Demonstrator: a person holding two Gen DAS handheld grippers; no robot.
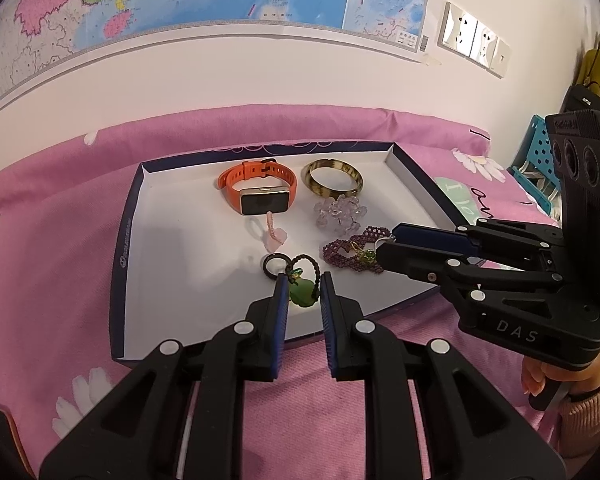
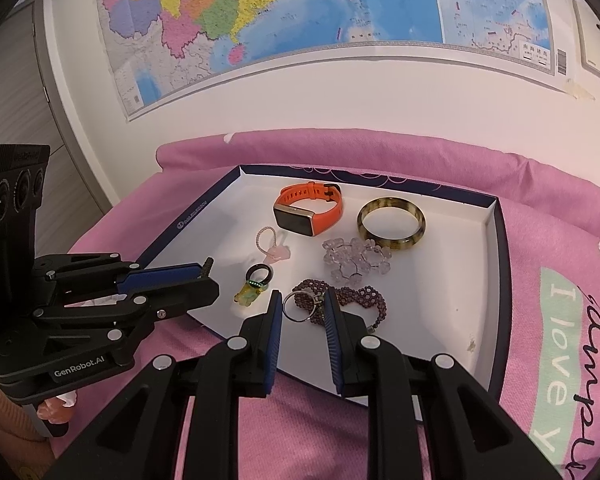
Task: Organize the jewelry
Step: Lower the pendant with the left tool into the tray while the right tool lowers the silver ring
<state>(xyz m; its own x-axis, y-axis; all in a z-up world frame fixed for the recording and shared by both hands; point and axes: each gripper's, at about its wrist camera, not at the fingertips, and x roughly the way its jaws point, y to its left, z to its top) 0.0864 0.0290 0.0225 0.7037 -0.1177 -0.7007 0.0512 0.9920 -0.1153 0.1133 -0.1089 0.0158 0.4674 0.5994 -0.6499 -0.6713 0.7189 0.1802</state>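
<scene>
Left gripper point(image 1: 304, 284) jaws pinch the green charm point(image 1: 302, 294) at the tray point(image 1: 120, 240) front edge. Right gripper point(image 2: 302, 306) jaws nip the purple beaded bracelet point(image 2: 360, 298) w/ key ring, just right of charm; watch point(image 1: 258, 192) + bangle point(image 1: 332, 178) at tray's far side.

black left gripper point(image 1: 304, 284) with blue pads, silver screws, seemingly pink knit sleeve point(image 1: 592, 412).

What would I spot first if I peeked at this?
Probably the bright orange watch at the back of the white tray, with the brown bangle to its right. Closer in lie clear beads, a purple beaded bracelet and a little green charm. A big colourful map hangs on the wall behind.
</scene>
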